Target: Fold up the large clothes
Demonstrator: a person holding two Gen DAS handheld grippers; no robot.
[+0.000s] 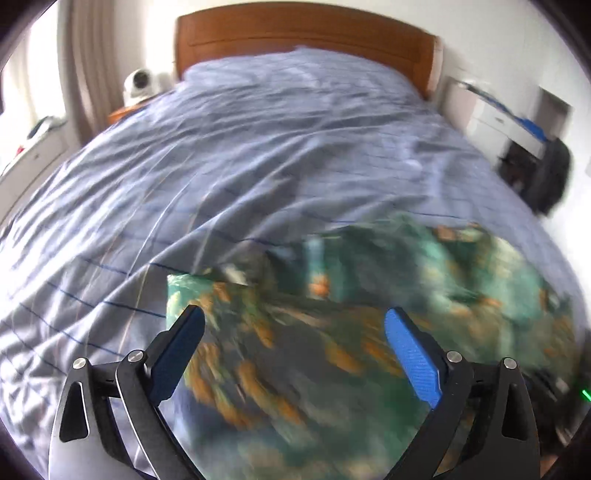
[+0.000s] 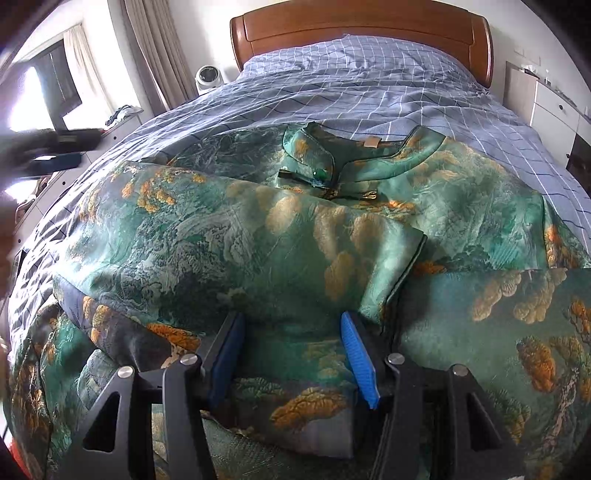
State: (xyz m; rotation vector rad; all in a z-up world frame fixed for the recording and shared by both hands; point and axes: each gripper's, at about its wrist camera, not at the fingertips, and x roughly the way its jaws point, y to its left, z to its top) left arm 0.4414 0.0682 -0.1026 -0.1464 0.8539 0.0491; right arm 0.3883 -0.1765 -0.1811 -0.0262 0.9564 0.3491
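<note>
**Green dress half folded on the bed, left jaws wide over its near-left corner**

A large green garment (image 2: 258, 236) with a mountain-and-pine print in orange and gold lies spread on a bed (image 2: 369, 74) covered in a blue checked sheet. Its collar (image 2: 314, 155) points toward the wooden headboard (image 2: 362, 26), so the long axis runs from the headboard down toward the cameras. One side panel is already laid across the middle, its dark-piped edge slanting down to the right.

The right gripper (image 2: 291, 354) hangs just above the lower middle of the cloth, jaws about half apart. Fabric shows between them, but the pads do not appear to press on it.

The left gripper (image 1: 295, 350) stands with its jaws wide open and nothing between them. It is over the garment's near-left portion, a corner of the cloth (image 1: 177, 284) lying just ahead and to the left of its left finger. That view is blurred, so finer detail is lost.

Judging by position, the left hand is nearer the unfolded left edge, and the next grasp probably falls there.

A small tan tag (image 2: 373, 141) sits inside the collar; no writing can be read on it.
</note>
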